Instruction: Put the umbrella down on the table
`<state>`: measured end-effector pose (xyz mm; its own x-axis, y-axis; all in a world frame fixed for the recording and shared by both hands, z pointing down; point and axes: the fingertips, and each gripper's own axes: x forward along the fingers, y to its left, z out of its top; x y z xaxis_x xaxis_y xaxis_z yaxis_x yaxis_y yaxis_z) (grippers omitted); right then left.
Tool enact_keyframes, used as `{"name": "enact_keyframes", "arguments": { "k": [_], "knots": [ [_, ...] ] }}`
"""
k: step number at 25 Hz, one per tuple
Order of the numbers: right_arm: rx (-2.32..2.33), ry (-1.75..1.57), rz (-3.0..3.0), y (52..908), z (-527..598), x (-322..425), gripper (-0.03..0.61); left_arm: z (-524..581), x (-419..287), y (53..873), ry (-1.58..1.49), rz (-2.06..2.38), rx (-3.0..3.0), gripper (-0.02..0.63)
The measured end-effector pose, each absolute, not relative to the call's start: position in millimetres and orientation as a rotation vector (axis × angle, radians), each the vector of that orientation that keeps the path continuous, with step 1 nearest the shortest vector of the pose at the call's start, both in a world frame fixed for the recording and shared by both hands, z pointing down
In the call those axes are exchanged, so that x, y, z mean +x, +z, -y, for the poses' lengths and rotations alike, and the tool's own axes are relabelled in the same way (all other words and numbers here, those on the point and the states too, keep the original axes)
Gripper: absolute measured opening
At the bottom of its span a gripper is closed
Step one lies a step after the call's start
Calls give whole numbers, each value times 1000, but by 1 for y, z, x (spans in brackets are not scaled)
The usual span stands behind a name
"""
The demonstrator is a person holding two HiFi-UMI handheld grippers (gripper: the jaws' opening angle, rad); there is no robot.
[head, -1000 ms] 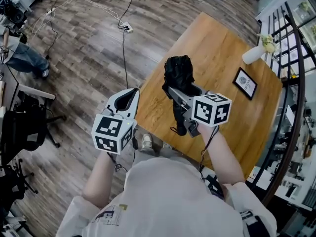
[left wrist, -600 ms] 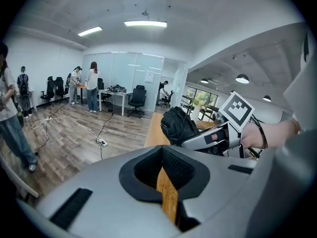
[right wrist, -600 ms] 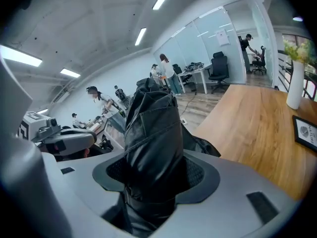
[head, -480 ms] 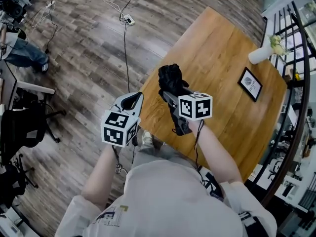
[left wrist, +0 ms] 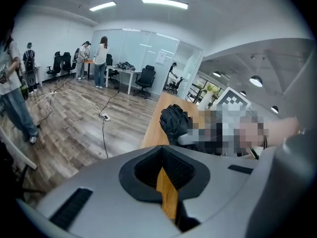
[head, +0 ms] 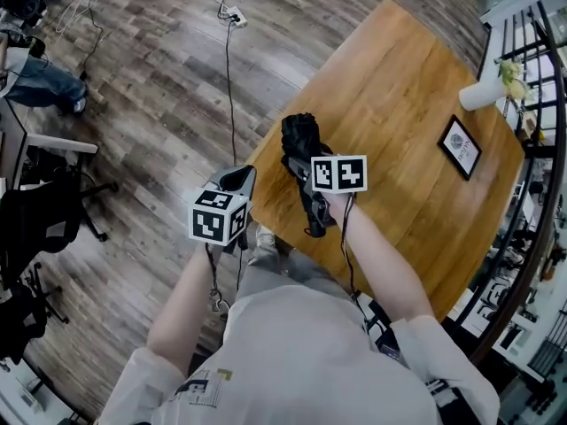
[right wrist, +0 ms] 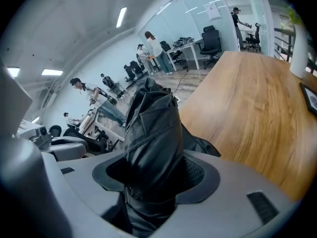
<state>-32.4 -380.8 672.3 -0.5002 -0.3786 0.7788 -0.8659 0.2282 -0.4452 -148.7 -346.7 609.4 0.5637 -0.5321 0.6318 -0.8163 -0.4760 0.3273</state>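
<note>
A folded black umbrella (head: 302, 140) stands roughly upright above the near-left edge of the wooden table (head: 399, 96), with its handle end (head: 314, 224) hanging toward me. My right gripper (head: 301, 165) is shut on the umbrella's middle. In the right gripper view the black fabric (right wrist: 151, 128) fills the space between the jaws of the right gripper (right wrist: 153, 175). My left gripper (head: 238, 178) hangs just left of the table edge over the floor, shut and empty. In the left gripper view the left gripper (left wrist: 167, 182) points at the umbrella (left wrist: 174, 123) and the table (left wrist: 154, 126).
A white vase with flowers (head: 485, 91) and a small framed picture (head: 462, 146) stand at the table's far right. A black railing (head: 542, 149) runs behind it. A cable and power strip (head: 236, 16) lie on the wood floor. Office chairs (head: 44, 228) stand at left.
My right gripper has carried the umbrella leftward and lower, toward the table's near-left edge. The left gripper has hardly moved.
</note>
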Motion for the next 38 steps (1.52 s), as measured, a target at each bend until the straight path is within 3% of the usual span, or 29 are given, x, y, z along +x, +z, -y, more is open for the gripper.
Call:
{"name": "enact_keyframes", "arguments": {
  "k": [10,24,31,38],
  "knots": [
    [1195,1144,1901,728,390,-21,273,335,-151,644,654,1030,2131,17],
    [1174,1179,1874,743,386,-10,299,316,-138,644,683,964,2140,17],
    [1137,1221,2024,668,385,-10,245,318,-133,605,667,991,2198,17],
    [1129,1023,2327,542,388,9,193,334,-115,521,612,1072,2352,17]
  ]
}}
